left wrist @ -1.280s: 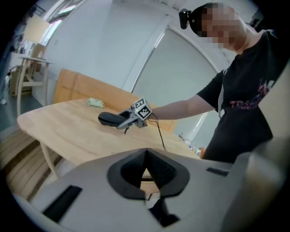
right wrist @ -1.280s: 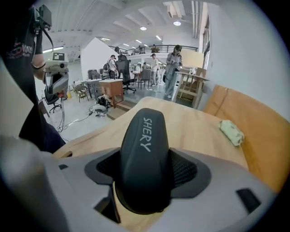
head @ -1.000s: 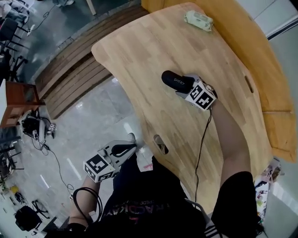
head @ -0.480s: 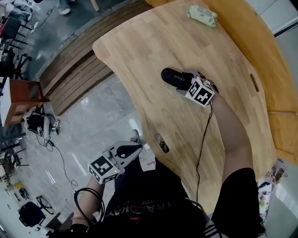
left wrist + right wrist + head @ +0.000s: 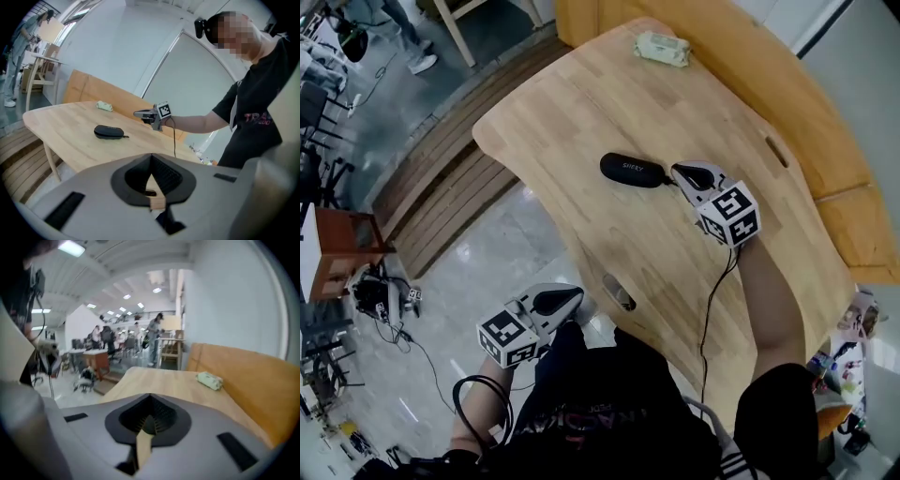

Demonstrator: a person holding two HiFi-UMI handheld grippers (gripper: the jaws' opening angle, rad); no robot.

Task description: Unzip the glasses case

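The black glasses case [image 5: 632,171] lies closed on the wooden table [image 5: 581,103], its zip pull pointing right. My right gripper [image 5: 677,172] hovers just right of the case, apart from it, jaws shut and empty. From the left gripper view the case [image 5: 109,132] rests flat, and the right gripper [image 5: 143,114] is raised above the table beside it. The right gripper view looks over the case, which is hidden there; its jaws [image 5: 149,420] are shut. My left gripper [image 5: 576,293] is held off the table's near edge, by the person's lap, shut on nothing [image 5: 151,180].
A pale green packet [image 5: 662,49] lies at the table's far end, also in the right gripper view [image 5: 209,379]. A slot [image 5: 619,292] is cut in the table near its front edge. A wooden panel [image 5: 825,159] borders the right side. Cables and furniture are on the floor at left.
The right gripper, which was at the case's right end, has lifted and drawn back to the right of it. The case stays on the table. The left gripper has hardly moved.
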